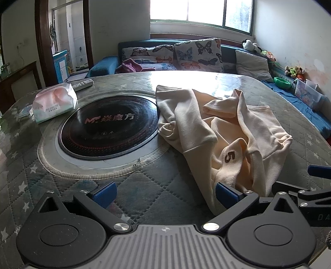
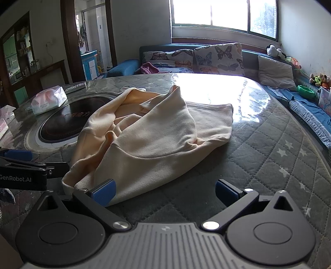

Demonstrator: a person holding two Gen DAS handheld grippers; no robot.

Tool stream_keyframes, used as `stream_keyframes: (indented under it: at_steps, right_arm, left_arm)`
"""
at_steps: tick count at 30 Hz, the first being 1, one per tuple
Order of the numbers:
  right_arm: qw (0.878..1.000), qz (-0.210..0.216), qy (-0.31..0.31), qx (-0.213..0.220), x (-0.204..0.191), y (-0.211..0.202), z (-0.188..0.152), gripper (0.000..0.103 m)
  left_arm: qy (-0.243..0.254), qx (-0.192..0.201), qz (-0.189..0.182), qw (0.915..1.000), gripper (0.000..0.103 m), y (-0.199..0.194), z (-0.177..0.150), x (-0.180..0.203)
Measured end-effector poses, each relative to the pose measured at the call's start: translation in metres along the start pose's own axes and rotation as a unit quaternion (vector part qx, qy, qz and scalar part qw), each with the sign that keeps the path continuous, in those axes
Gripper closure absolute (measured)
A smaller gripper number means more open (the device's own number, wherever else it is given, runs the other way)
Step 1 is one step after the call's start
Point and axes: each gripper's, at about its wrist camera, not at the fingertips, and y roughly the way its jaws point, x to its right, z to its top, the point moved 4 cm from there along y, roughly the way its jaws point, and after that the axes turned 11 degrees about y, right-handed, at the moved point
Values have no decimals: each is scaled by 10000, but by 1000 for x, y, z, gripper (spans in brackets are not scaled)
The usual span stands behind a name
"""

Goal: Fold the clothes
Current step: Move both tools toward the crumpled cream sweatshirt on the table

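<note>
On the table point(image 2: 269, 144), crumpled garment point(image 2: 149, 132) may snag both wide, empty tools point(image 1: 165, 192) point(image 2: 165, 191), bunching layers.

Daylight pours through a wide window point(image 2: 224, 15) set in a pale wall, glaring off the far edge of a round bench point(image 2: 269, 149) covered in grey quilted, star-printed cloth. Behind the bench runs a blue sofa point(image 1: 107, 66) with butterfly-print cushions point(image 1: 197, 54) and a plain grey pillow point(image 1: 253, 63). Soft toys point(image 1: 293, 71) line the ledge along the stained right-hand wall. At left, a dark wooden doorway point(image 1: 44, 41) opens onto a tiled room.
</note>
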Motion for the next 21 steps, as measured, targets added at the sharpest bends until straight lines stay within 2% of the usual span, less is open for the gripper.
stream_keyframes:
  at_steps: [21]
  right_arm:
    - [10000,36,-32,-65,-6,7,4,0]
  left_arm:
    - [5,-17,-58,10000,0,4,6,1]
